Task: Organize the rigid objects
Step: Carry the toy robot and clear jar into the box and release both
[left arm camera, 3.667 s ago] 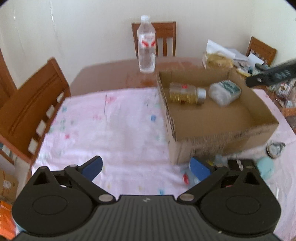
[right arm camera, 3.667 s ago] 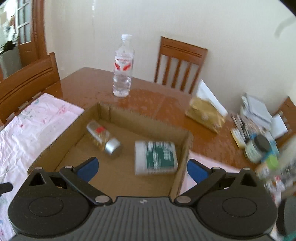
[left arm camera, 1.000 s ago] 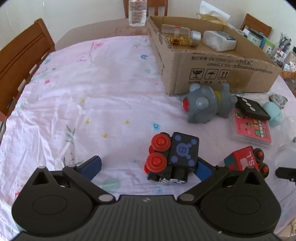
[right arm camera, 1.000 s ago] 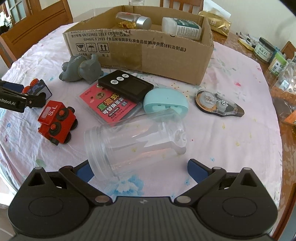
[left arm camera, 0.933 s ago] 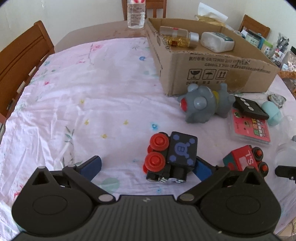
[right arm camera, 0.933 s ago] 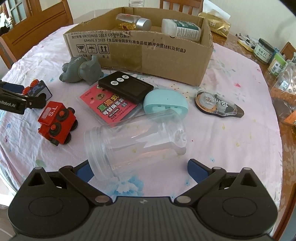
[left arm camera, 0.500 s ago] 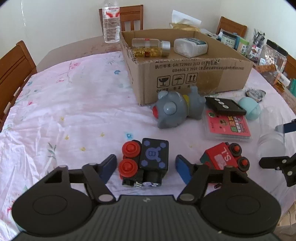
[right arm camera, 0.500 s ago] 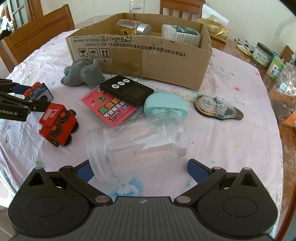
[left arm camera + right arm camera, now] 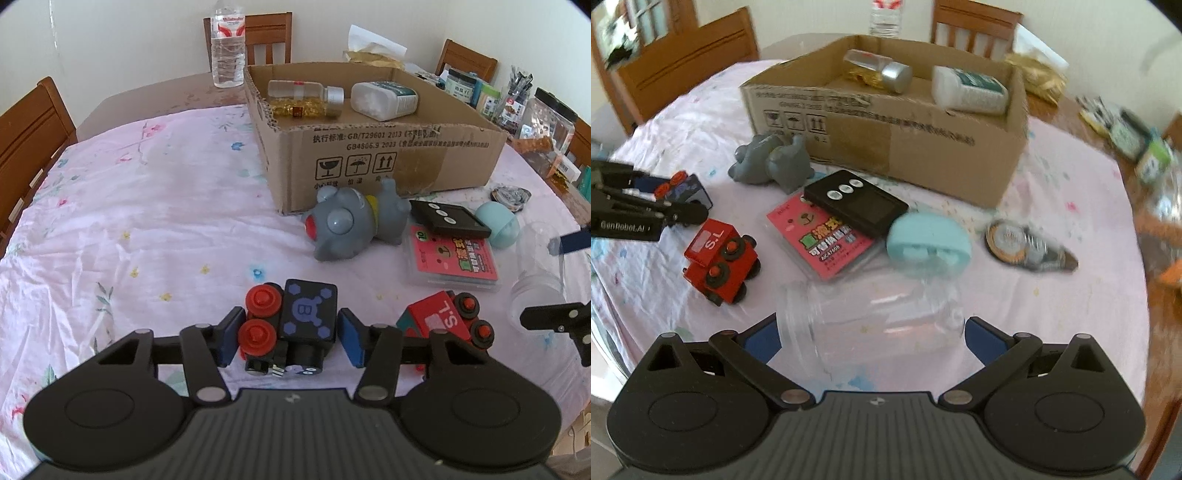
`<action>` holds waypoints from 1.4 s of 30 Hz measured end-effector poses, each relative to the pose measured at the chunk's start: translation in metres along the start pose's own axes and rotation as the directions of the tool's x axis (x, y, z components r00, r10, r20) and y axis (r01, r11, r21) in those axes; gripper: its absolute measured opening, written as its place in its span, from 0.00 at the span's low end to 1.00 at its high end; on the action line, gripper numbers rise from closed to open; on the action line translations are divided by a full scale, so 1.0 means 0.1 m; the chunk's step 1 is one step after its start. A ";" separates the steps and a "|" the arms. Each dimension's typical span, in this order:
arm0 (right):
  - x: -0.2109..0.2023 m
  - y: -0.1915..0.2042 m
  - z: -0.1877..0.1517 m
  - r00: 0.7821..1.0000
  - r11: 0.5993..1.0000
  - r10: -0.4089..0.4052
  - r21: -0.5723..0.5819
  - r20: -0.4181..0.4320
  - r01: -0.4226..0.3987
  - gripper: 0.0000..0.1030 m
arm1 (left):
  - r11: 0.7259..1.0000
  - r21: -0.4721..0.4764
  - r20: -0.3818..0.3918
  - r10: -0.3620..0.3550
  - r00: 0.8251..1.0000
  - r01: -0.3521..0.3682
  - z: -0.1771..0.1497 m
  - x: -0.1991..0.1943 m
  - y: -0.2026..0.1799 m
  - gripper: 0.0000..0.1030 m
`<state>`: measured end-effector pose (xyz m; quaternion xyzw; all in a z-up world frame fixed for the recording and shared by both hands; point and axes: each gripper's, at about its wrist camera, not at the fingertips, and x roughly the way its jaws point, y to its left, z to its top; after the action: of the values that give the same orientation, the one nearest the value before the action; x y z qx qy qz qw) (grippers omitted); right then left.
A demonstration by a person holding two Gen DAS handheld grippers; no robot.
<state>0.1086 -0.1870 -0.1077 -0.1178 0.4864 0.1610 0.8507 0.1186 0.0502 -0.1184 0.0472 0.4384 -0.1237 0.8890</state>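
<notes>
1. On the pink floral cloth, the black toy train car [image 9: 301,326] sits between the left gripper [image 9: 288,338], whose jaws are closing; the pads appear to touch its sides, though contact is hard to confirm.
2. Beside it, the right gripper [image 9: 871,338] stands spread around a clear jar [image 9: 868,321] lying on its side.
3. Risk: the red wheels give the pad an uneven face, so the car could twist loose when lifted.
4. Count: two train cars, black and red [image 9: 445,319]; two bottles in the cardboard box [image 9: 388,155]; one grey figurine [image 9: 349,227].

A black-and-blue toy train car with red wheels [image 9: 295,325] lies tipped on the cloth-covered surface [image 9: 147,221], wheels facing left.
</notes>
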 end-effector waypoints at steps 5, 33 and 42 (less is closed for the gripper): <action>0.01 0.06 0.06 1.000 0.997 0.008 -0.077 -0.001 -0.008 1.00 | 1.000 0.014 -0.013 0.007 1.000 -0.006 0.01 0.00 -0.01 0.50; -0.53 -0.11 0.60 0.998 0.988 0.037 -0.152 0.044 -0.030 0.95 | 0.984 0.144 -0.032 -0.098 0.995 0.102 0.52 -0.55 0.01 0.48; -0.63 -0.23 1.04 0.986 0.985 0.057 -0.173 0.158 -0.029 0.95 | 0.980 0.169 0.092 -0.125 0.988 0.108 1.19 -0.56 -0.11 0.48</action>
<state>0.1691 -0.1812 -0.0003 -0.1658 0.4022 0.2292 0.8707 0.1746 0.0262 -0.0012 0.0880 0.3825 -0.2134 0.8946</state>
